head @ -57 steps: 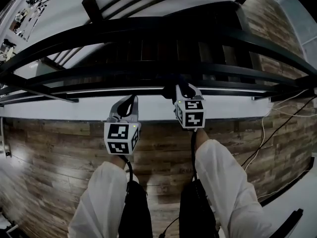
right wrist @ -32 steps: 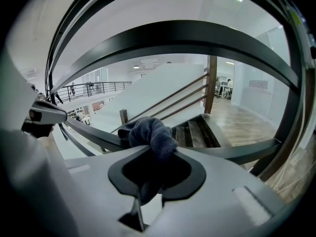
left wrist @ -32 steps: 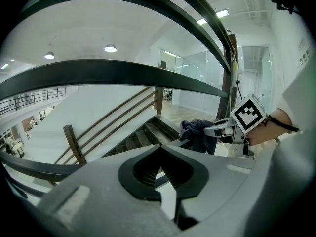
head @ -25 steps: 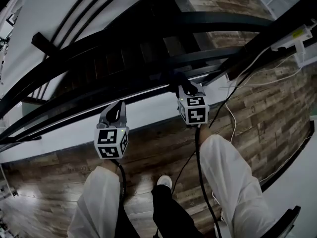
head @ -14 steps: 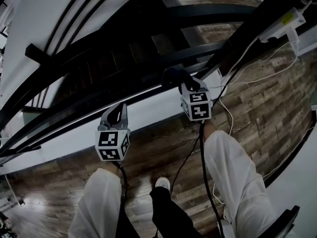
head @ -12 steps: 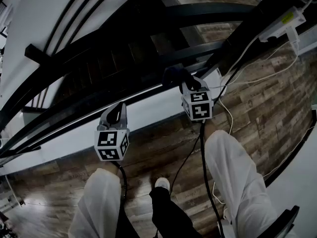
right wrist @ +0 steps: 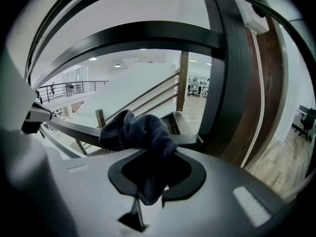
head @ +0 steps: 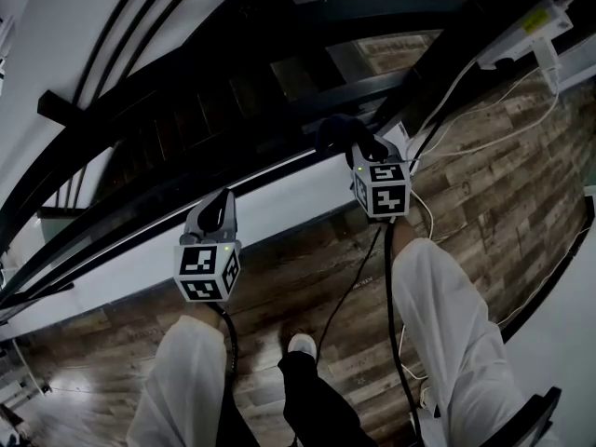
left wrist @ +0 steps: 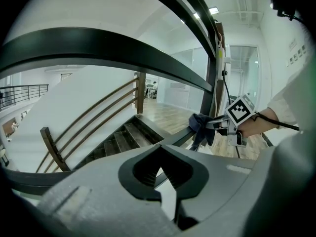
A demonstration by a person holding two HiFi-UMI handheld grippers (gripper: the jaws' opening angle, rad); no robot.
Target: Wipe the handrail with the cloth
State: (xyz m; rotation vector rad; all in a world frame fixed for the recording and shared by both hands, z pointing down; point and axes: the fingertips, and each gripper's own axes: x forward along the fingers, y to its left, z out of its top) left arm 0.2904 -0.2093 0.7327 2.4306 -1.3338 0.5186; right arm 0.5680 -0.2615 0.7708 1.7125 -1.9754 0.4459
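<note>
A dark blue cloth [right wrist: 140, 131] is bunched on a lower black rail [right wrist: 74, 128] of the handrail, with my right gripper [right wrist: 150, 184] shut on it. In the head view the cloth [head: 335, 133] sits just beyond the right gripper [head: 365, 152], close to the black upright post [head: 438, 63]. My left gripper [head: 220, 214] is shut with nothing in it and hangs short of the rail, to the left. From the left gripper view I see the cloth [left wrist: 201, 128] and the right gripper [left wrist: 217, 126] on the rail [left wrist: 180, 138]. The broad top rail [head: 372, 9] arches above.
Dark wooden stairs [left wrist: 123, 137] descend beyond the railing beside a white stringer wall [head: 279, 203]. A white power strip [head: 521, 35] hangs by the post, its cables [head: 438, 147] trailing over the wood floor [head: 484, 184]. The person's shoe [head: 300, 345] stands below.
The right gripper has slid the cloth rightward along the rail, closer to the upright post. The left gripper stays shut in about the same place. The head view has swung right.
</note>
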